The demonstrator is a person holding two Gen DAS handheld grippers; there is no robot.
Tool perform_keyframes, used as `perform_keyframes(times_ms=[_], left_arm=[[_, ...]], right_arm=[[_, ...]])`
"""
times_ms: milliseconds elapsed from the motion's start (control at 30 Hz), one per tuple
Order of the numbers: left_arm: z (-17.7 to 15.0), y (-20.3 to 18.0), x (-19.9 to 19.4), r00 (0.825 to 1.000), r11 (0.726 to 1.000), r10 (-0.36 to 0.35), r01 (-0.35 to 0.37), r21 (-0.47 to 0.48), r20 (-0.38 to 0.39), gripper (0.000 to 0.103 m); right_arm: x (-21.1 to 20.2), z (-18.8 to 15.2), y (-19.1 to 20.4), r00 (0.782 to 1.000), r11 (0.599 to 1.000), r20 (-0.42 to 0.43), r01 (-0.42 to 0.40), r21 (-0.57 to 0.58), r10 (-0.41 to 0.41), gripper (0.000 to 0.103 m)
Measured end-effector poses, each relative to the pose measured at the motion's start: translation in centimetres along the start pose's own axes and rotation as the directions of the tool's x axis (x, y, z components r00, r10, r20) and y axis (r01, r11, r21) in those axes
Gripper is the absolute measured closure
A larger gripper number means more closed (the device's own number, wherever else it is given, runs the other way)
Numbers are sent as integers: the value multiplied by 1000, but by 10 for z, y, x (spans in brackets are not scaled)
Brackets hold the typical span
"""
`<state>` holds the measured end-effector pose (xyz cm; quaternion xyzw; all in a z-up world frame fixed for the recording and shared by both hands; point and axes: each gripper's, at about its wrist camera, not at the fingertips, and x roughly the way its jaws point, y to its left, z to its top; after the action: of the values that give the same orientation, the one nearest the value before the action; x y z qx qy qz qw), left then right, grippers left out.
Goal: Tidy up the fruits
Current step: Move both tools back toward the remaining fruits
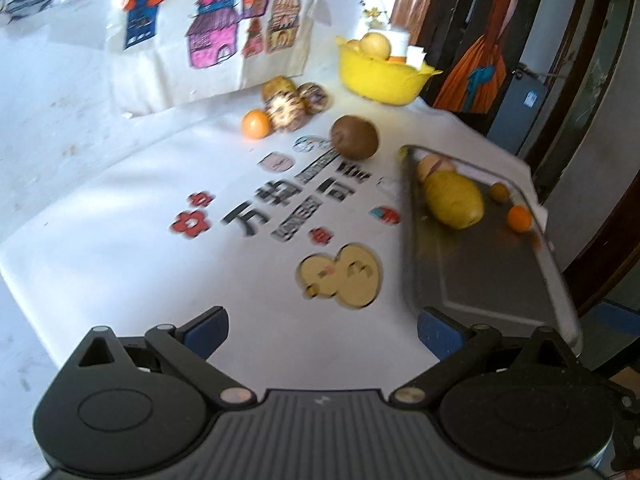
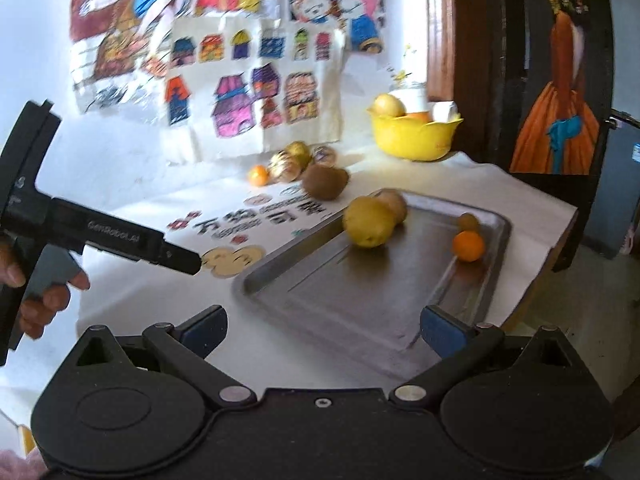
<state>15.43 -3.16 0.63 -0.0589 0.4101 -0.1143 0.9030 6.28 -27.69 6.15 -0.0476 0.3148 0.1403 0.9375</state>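
Note:
A metal tray (image 1: pixel 480 280) (image 2: pixel 360 300) lies on the right of the white table. In it are a yellow pear (image 1: pixel 454 200) (image 2: pixel 368 222), a small orange (image 1: pixel 519 219) (image 2: pixel 468 246), a small brown fruit (image 1: pixel 500 192) (image 2: pixel 468 222) and a pale fruit (image 1: pixel 434 165) (image 2: pixel 394 202) behind the pear. A kiwi (image 1: pixel 354 137) (image 2: pixel 324 182) and an orange (image 1: pixel 256 124) (image 2: pixel 258 175) lie on the table. My left gripper (image 1: pixel 322 330) is open and empty, near the table's front. My right gripper (image 2: pixel 322 330) is open and empty over the tray's near end.
A yellow bowl (image 1: pixel 380 76) (image 2: pixel 416 136) with fruit stands at the back right. Patterned round items (image 1: pixel 288 106) (image 2: pixel 290 162) sit by the orange. Drawings hang on the back wall. The left gripper's body (image 2: pixel 100 236) shows at left in the right wrist view. The table edge drops off at right.

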Motion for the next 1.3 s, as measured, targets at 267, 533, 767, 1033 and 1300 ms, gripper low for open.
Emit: perform_keyframes(times_ms=[267,533,767,1033,1300], left_arm=[[-5,33,-7,999,999,21,-21,-28,-25,1],[-3,62,-10,999,998,37,-37,-47,-9,0],[13,76,-4,998,997,66,-66,-42,-1,0],[52,78,7,990,994,108,-109,6,91,0],[98,63,20,961,979,119,-156,134,249,0]], right_arm=[[8,1,36,998,997,-52,-48,-59,45,1],[30,11,63,994,988,-85,-84,-131,73,1],[46,38,62,997,987,-24,-70,-147,67,1],[62,104,41,997,977,42,-53,-208,63,1],[94,189,12,991,976,7,-127,-179,130,1]])
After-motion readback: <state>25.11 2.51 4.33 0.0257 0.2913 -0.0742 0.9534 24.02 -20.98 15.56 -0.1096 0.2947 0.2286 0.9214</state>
